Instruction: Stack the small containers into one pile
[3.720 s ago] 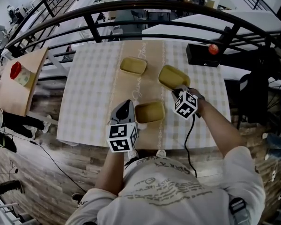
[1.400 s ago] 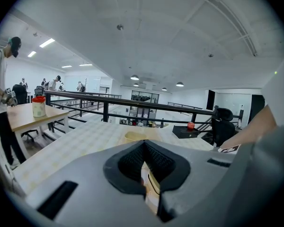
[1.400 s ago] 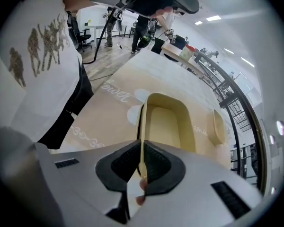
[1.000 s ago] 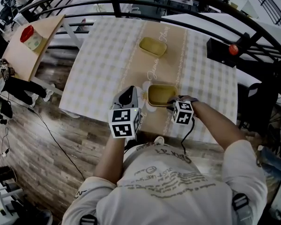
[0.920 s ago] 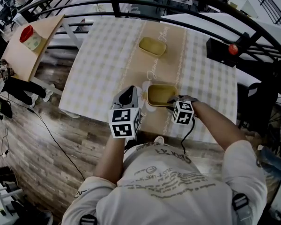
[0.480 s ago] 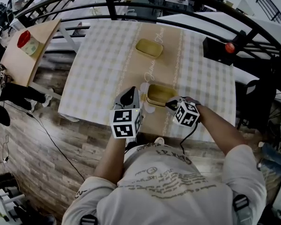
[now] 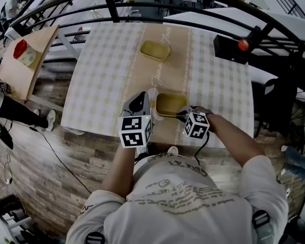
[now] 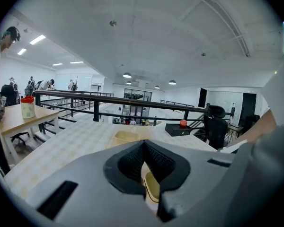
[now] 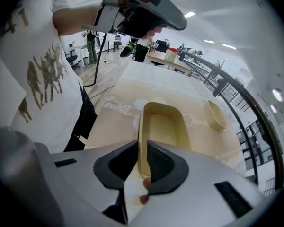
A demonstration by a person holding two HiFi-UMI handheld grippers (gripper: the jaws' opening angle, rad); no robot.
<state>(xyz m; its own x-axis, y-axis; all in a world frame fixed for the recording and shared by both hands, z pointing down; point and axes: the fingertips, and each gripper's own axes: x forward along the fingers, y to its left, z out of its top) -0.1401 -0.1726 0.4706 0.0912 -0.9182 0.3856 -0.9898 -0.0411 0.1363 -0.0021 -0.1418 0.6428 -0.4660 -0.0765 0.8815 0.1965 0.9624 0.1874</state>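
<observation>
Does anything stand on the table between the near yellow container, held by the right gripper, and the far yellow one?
Nothing visible does. Only the beige table runner lies between the near pale-yellow rectangular plastic container and the far container. The right gripper, its jaws just eased wider, has the near container's wall between them.

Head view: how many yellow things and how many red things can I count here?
Yellow: 2 in sight, far container and near container
Red: 2, jar lid and round thing on black box
Total: 4

Red-lidded jar (image 7: 24, 56) on side table (image 7: 20, 81); red ball (image 7: 242, 44) on box (image 7: 226, 49).
</observation>
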